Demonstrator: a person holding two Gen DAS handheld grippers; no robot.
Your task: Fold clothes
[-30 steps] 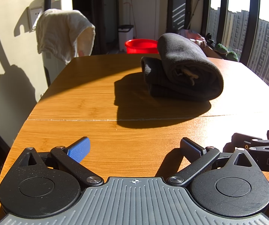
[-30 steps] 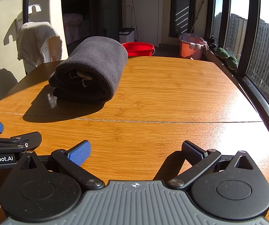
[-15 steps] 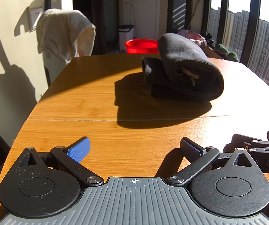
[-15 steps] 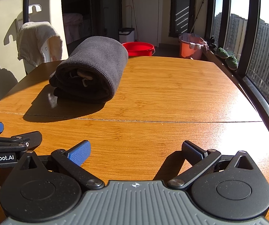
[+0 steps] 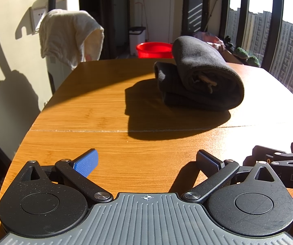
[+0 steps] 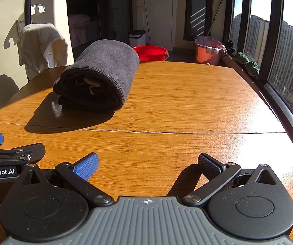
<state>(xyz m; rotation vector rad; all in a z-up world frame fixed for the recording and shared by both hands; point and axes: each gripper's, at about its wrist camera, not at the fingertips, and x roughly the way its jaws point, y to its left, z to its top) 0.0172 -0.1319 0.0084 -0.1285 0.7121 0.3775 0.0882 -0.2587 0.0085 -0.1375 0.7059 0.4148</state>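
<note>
Lower frame, both views: each gripper body fills the bottom edge, its two fingers splayed wide with nothing between them. The left gripper (image 5: pixel 147 160) has a blue pad (image 5: pixel 86 162) at lower left and a dark pad (image 5: pixel 207 161) at lower right; the right gripper (image 6: pixel 148 164) shows the same pair of pads. Both hang low over the near end of the table (image 6: pixel 187 106), well short of the garment. In the left view the right gripper's side enters at the lower right edge; in the right view the left gripper's side, bearing white lettering, enters at the lower left edge, so the two tools sit side by side.

Middle frame: a seam crosses the wooden top from left to right. Beyond it lies the garment (image 5: pixel 203 79), dark grey, folded into a thick roll on a flatter folded layer, a pale cord showing at its open end. It sits right of centre in the left view and left of centre in the right view (image 6: pixel 99 75), casting a long shadow toward the left.

Upper frame: a cream cloth (image 5: pixel 68 34) hangs at upper left by the wall. A red basin (image 6: pixel 150 53) stands past the far table edge; an orange bucket (image 6: pixel 207 53) lies to its right, near the windows.
</note>
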